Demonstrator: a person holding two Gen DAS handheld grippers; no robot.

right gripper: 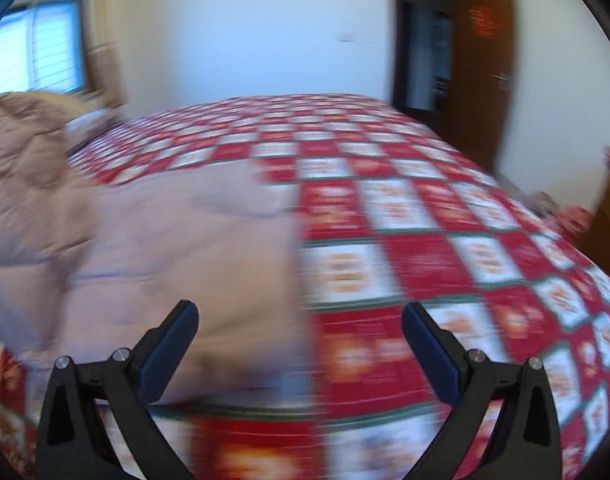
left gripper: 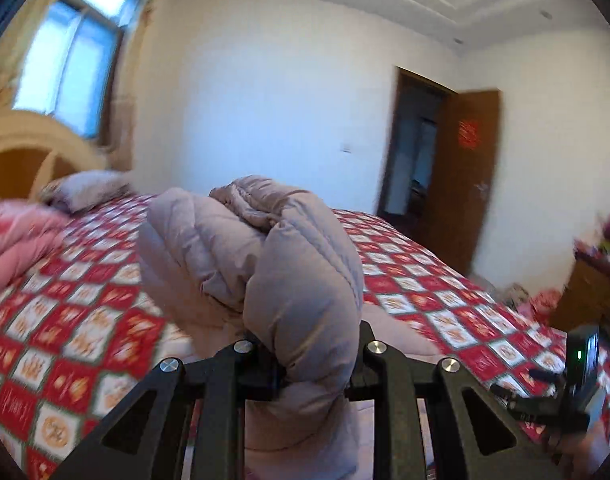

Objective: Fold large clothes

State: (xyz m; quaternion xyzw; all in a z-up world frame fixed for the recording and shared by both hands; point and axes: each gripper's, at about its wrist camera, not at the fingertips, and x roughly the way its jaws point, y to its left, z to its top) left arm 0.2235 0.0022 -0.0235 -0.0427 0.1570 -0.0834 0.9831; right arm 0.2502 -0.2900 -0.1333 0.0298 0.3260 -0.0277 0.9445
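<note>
A pale mauve puffer coat (left gripper: pixel 249 256) lies on the bed. My left gripper (left gripper: pixel 311 376) is shut on a quilted fold of it and holds that part bunched up above the bed. In the right wrist view the coat (right gripper: pixel 153 248) spreads flat over the left half of the bed, with a raised heap at far left. My right gripper (right gripper: pixel 299 340) is wide open and empty, just above the coat's right edge. The right wrist view is motion-blurred.
The bed carries a red and white checked cover (left gripper: pixel 65 340), also in the right wrist view (right gripper: pixel 445 248). A pink quilt (left gripper: pixel 13 240) and a pillow (left gripper: pixel 85 188) lie by the headboard. An open brown door (left gripper: pixel 465 168) and a wooden cabinet (left gripper: pixel 593 296) stand at right.
</note>
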